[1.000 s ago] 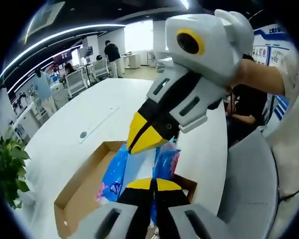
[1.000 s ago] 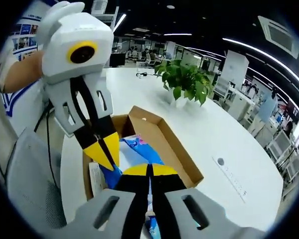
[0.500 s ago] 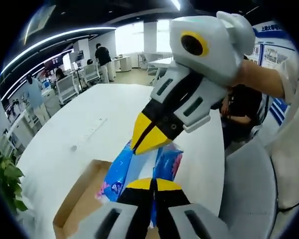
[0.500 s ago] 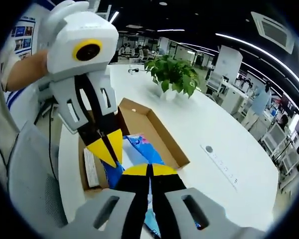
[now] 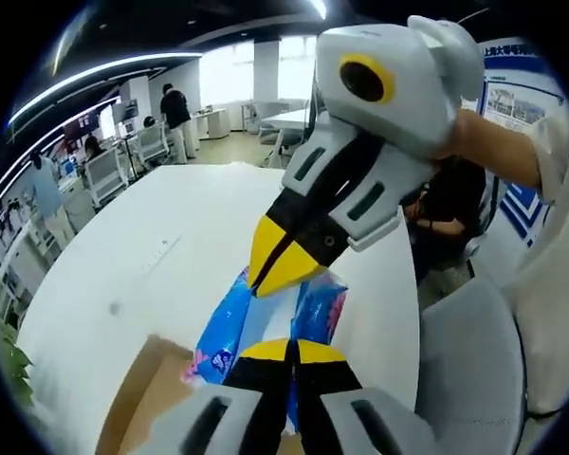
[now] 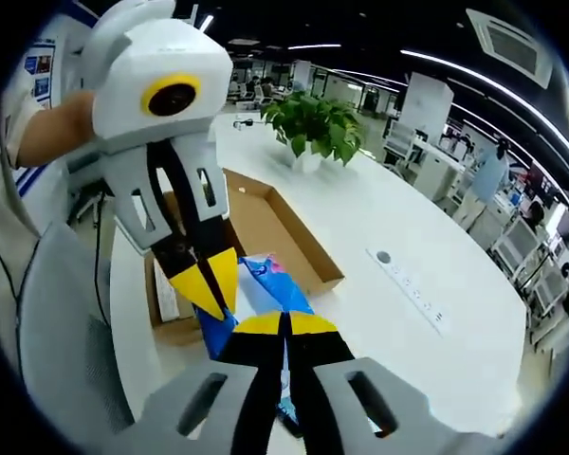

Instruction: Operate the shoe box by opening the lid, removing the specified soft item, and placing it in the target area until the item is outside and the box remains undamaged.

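Observation:
A soft blue printed pack point(image 5: 223, 327) hangs in the air between both grippers. In the left gripper view my left gripper point(image 5: 289, 351) is shut on its near end, while the right gripper point(image 5: 277, 268) comes down from the upper right, shut on its far end. The open cardboard shoe box point(image 5: 133, 408) lies low at the left, under and behind the pack. In the right gripper view my right gripper point(image 6: 284, 324) pinches the pack point(image 6: 270, 284), the left gripper point(image 6: 209, 289) grips it from the left, and the box point(image 6: 261, 218) sits beyond them on the table.
The white table point(image 6: 389, 218) stretches wide past the box, with a potted plant point(image 6: 313, 118) at its far end and a flat socket strip point(image 6: 408, 284) on its surface. A grey chair point(image 6: 66, 322) stands close at the left. People stand far off point(image 5: 175, 109).
Both grippers, still shut on the pack, have carried it up and away from the box. The box now sits lower in the left gripper view and farther back in the right gripper view.

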